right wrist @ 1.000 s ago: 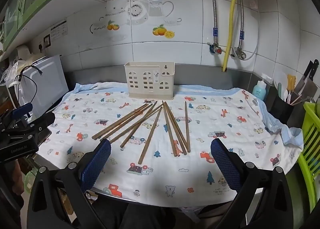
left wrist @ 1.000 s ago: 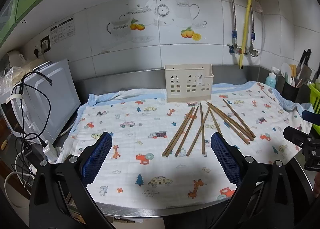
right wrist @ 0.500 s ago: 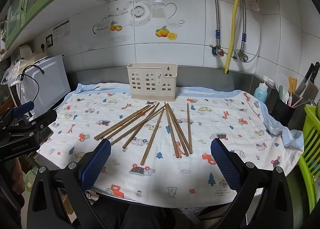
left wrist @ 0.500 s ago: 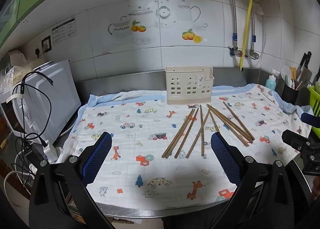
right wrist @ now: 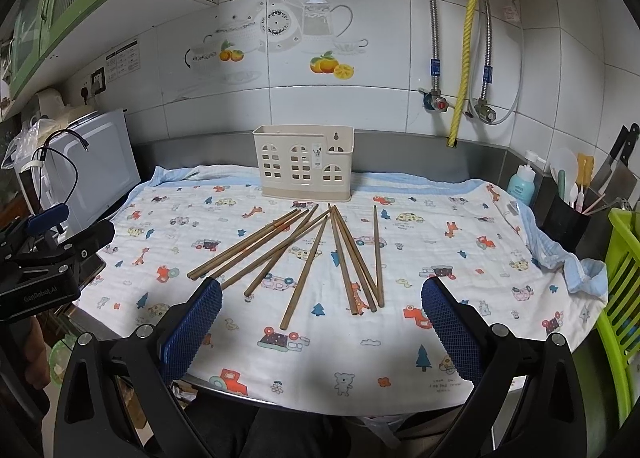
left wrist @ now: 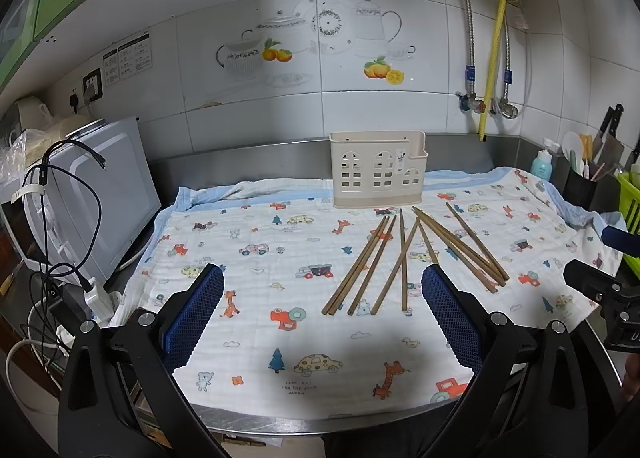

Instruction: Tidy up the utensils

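Note:
Several brown wooden chopsticks point(left wrist: 404, 258) lie fanned out on a printed cloth point(left wrist: 260, 242), in front of a cream plastic utensil holder point(left wrist: 378, 168) standing at the back. They show in the right wrist view too: chopsticks point(right wrist: 304, 254), holder point(right wrist: 306, 162). My left gripper point(left wrist: 322, 314) is open and empty, held over the cloth's near edge, short of the chopsticks. My right gripper point(right wrist: 320, 322) is open and empty, just in front of the chopsticks' near ends.
A white microwave point(left wrist: 80, 202) with cables stands at the left. A black utensil pot point(right wrist: 568, 218), blue bottle point(right wrist: 522, 186), knives and a green rack point(right wrist: 624, 290) stand at the right. Tiled wall and pipes point(right wrist: 464, 42) are behind.
Both grippers have drifted slightly; the view tilts up a little. The chopsticks and holder have not moved, and both grippers stay open.

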Action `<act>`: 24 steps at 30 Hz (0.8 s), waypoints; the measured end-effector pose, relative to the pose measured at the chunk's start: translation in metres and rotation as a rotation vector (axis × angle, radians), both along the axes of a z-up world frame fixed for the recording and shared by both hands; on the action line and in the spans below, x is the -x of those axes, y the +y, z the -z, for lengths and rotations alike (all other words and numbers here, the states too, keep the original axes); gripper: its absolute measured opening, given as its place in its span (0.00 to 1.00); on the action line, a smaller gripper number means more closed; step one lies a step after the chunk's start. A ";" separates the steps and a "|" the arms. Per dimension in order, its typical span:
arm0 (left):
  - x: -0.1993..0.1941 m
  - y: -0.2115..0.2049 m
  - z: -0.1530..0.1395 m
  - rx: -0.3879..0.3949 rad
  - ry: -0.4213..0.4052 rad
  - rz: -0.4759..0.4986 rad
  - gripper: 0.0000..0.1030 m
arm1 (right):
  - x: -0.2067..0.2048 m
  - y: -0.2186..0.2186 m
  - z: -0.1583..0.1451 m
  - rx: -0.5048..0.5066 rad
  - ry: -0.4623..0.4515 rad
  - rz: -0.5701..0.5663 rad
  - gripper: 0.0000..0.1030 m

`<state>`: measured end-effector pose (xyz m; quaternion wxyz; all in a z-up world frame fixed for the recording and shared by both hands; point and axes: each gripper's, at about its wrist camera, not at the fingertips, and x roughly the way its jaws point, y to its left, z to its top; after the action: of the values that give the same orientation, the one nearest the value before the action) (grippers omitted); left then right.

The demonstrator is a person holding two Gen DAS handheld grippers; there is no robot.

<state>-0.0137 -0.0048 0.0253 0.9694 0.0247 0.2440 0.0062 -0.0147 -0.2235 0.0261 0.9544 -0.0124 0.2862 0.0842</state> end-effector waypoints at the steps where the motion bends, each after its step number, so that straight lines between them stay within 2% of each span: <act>1: 0.000 0.000 0.000 -0.001 -0.001 -0.001 0.95 | 0.000 0.000 0.000 0.000 0.000 0.000 0.94; 24: -0.001 -0.001 0.000 0.007 0.000 -0.006 0.95 | -0.003 -0.001 0.001 -0.003 0.007 0.001 0.94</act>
<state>-0.0128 -0.0054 0.0249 0.9695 0.0204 0.2440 0.0083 -0.0117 -0.2248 0.0253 0.9534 -0.0104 0.2894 0.0843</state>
